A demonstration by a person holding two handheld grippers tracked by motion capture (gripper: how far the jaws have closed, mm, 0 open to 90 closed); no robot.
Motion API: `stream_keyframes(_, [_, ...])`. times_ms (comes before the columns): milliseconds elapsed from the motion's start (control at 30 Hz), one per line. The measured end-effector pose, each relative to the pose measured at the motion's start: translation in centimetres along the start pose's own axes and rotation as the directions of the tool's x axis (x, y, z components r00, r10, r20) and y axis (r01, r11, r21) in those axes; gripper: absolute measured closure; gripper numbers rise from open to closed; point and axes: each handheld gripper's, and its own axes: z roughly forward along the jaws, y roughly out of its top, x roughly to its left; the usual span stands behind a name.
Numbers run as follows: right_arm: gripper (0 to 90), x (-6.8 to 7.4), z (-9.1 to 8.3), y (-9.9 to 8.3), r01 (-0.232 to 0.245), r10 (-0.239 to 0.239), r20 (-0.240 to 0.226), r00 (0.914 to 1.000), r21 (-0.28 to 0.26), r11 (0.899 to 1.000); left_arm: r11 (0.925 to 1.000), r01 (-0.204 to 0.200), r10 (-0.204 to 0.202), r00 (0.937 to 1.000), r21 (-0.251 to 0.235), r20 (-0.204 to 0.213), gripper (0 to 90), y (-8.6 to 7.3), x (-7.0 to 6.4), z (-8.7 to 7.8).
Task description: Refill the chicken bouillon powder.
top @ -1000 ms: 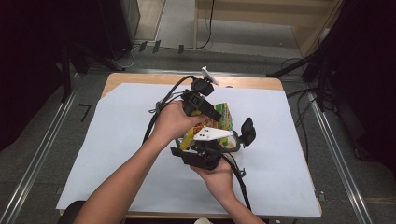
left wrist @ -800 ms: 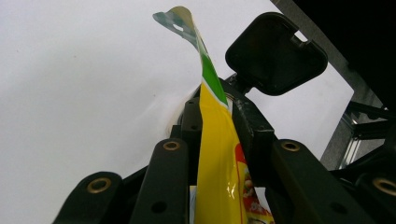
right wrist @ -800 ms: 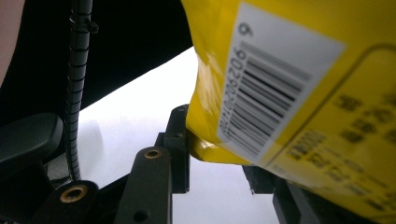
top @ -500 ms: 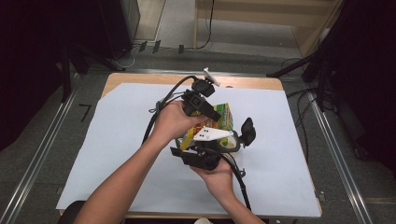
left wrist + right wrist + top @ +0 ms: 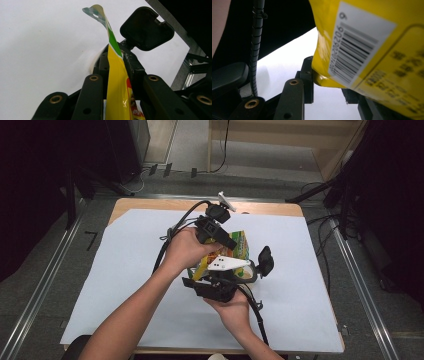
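Note:
A yellow and green snack bag (image 5: 239, 251) is held up over the white sheet between both grippers. My left gripper (image 5: 226, 242) comes in from the far side. In the left gripper view my left gripper (image 5: 115, 56) is shut on the bag's thin sealed edge (image 5: 117, 82), which runs up to a green and white corner. My right gripper (image 5: 223, 270) comes from the near side under its grey plate. The right gripper view has the barcode face of the bag (image 5: 372, 47) close up, and its lower corner is pinched in my right gripper (image 5: 328, 81).
A white sheet (image 5: 125, 270) covers most of the wooden table (image 5: 270, 208). Black cables (image 5: 172, 232) trail from both grippers over the sheet. A black pad (image 5: 146, 27) of the right gripper stands just beyond the bag. Metal rails (image 5: 360, 285) run along both table sides.

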Motion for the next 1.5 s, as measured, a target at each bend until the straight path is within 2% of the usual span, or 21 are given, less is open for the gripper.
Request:
stream_keyframes(467, [68.0,-0.02,-0.25,0.24,-0.029,0.028,-0.018,0.9994,-0.013,1.0,0.9997,0.015,-0.015,0.9998,0.018,0.013,77.4,0.47,0.03,0.08])
stream_keyframes(1200, [68.0,-0.08,-0.22,0.09,-0.012,0.012,-0.004,0.9999,-0.02,1.0,0.9998,-0.003,0.003,1.0,0.018,0.001,76.7,0.54,-0.34,0.13])
stream_keyframes(1500, [68.0,-0.05,-0.31,0.13,-0.019,0.019,-0.007,0.9998,-0.024,1.0,0.9998,-0.004,0.004,1.0,0.022,-0.003,76.4,0.63,-0.53,0.13])
